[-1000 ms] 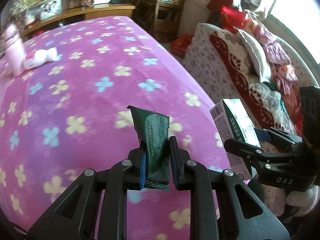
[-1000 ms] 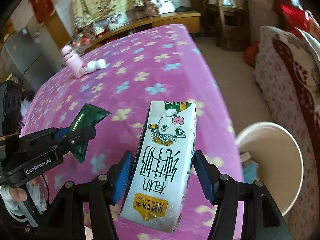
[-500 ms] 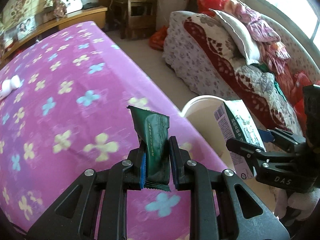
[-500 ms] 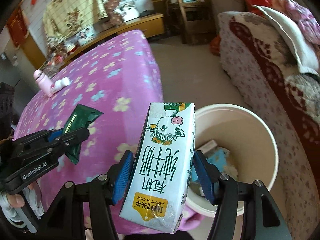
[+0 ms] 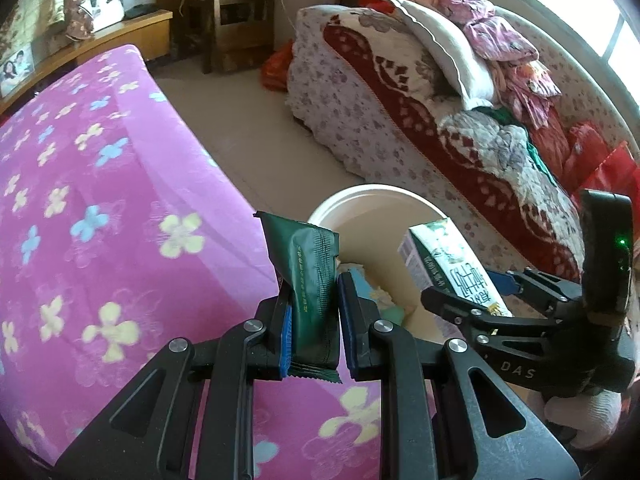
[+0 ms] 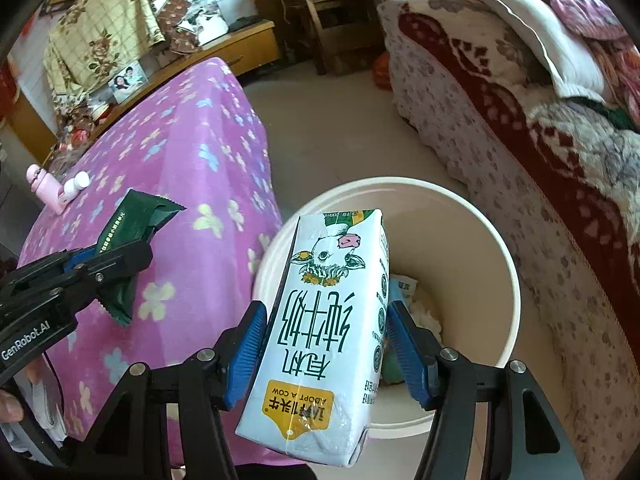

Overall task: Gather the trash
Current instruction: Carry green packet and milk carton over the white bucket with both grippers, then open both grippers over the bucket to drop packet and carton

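Hidden: we cannot make out most of the contents of the round cream plastic bin; the white milk carton with a cow picture covers much of its opening, and only scraps of paper show at the bottom.
Cut off: our black gripper frames fill the lower edges of both views.
Left gripper: we hold it clenched on a dark green foil wrapper, upright between the blue pads, over the edge of the purple flowered blanket, just beside the bin rim.
Right gripper: we grip the carton by its sides, above the bin's mouth.
Room: bare beige floor lies between the blanket and the patterned sofa, beyond the bin.
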Demonstrator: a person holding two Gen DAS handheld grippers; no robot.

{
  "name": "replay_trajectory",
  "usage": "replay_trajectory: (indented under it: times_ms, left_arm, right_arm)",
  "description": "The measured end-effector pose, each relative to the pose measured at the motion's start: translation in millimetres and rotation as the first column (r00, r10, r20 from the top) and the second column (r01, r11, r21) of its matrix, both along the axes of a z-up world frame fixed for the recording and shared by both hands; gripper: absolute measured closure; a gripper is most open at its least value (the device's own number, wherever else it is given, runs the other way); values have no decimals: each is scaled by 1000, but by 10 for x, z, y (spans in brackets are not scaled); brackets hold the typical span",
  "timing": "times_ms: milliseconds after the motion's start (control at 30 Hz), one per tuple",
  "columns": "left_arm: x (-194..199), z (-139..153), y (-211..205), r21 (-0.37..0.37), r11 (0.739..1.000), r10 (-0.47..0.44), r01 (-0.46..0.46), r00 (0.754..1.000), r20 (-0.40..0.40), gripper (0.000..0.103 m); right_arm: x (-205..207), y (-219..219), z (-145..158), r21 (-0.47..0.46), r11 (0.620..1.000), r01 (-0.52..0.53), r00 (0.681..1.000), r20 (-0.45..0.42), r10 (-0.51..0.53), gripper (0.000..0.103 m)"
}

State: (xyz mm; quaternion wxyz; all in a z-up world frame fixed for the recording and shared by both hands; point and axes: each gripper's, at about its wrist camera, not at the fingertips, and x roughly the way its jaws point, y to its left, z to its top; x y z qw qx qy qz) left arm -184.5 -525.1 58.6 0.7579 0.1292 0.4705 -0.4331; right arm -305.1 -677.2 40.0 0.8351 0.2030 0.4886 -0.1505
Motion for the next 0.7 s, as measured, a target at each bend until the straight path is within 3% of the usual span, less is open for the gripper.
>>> replay_trajectory:
  times_ms: [500,567,700]
  left_arm:
    - [-46,-31,-161,-30,999,-19,18,999,-36,82]
    - [-53,-33,-166,-41,999,-30,28,998,-51,64]
    - [-74,-17,-166,-75,996,-56,50,995,-77,46]
  right_arm:
    - [-48,-139,-83,-8,999,42,999,-8,-42,44]
    - [-52,-148,-97,-2,999,47,999,-14,-47,44]
    - [-82,-200,-109,12,997,73,997,-16,-73,42]
